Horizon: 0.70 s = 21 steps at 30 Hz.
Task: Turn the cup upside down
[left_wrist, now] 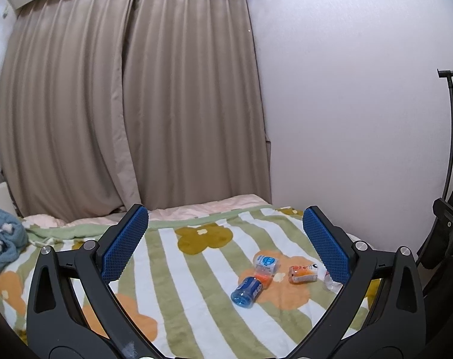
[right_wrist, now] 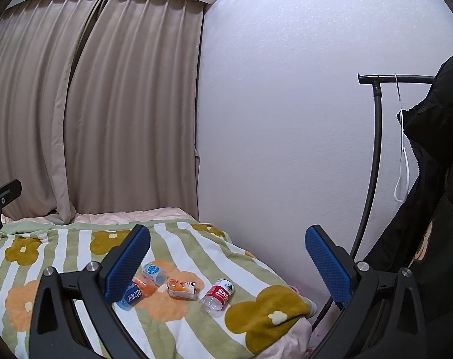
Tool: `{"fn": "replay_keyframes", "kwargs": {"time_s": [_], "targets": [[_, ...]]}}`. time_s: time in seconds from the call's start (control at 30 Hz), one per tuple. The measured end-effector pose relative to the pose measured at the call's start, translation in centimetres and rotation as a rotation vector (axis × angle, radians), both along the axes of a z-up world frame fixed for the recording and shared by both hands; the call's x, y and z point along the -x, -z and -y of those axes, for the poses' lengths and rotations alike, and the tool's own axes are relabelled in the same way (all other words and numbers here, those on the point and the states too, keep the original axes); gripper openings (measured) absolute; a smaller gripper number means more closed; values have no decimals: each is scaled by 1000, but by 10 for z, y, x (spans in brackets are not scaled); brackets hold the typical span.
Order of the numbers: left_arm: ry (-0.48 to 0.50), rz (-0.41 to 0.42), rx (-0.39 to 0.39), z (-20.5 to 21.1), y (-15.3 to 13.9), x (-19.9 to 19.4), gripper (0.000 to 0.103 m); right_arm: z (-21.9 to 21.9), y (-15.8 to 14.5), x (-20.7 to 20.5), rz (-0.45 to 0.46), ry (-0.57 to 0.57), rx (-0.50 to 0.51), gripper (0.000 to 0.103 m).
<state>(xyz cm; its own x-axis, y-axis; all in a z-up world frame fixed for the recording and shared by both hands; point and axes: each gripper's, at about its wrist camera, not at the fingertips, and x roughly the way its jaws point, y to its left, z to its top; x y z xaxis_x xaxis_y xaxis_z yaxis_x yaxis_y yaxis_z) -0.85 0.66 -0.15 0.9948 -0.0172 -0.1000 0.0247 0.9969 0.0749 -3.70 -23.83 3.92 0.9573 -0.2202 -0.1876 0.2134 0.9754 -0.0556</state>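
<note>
**Hovering above the bed, both grippers wide and empty**

Looking along the left gripper [left_wrist: 226,239], its blue pads [left_wrist: 123,245] stand far apart with nothing between them. The cups lie ahead and below, toward its right finger, on the striped flowered blanket [left_wrist: 178,284]: a blue cup [left_wrist: 246,291] on its side, a white-and-blue one [left_wrist: 266,264] just beyond and touching it, an orange one [left_wrist: 302,273] further right, and a clear one [left_wrist: 331,282] half hidden behind the right pad. The blue cup's long axis runs slantwise, mouth toward the camera.

Along the right gripper [right_wrist: 228,264], jaws equally spread and holding nothing, the same row sits ahead and low, nearer its left finger. The blue cup [right_wrist: 130,297] is partly behind that pad; the white-and-blue cup [right_wrist: 154,273], orange cup [right_wrist: 181,288] and red-labelled clear cup [right_wrist: 219,297] lie on their sides, the last closest to centre.

Neither gripper is close; the right looks better lined up with the red-labelled cup, the left with the blue.
</note>
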Motion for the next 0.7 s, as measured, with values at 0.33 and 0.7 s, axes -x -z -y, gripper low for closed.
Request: {"fn": "replay_keyframes", "kwargs": {"time_s": [0.33,0.7], "targets": [[-1,-6,-3,6,6,0,103,0,0,1,0,1,-1,103],[1,-11,-1,12,6,-1,103,-1,1,2,2,5,-1,103]]}}
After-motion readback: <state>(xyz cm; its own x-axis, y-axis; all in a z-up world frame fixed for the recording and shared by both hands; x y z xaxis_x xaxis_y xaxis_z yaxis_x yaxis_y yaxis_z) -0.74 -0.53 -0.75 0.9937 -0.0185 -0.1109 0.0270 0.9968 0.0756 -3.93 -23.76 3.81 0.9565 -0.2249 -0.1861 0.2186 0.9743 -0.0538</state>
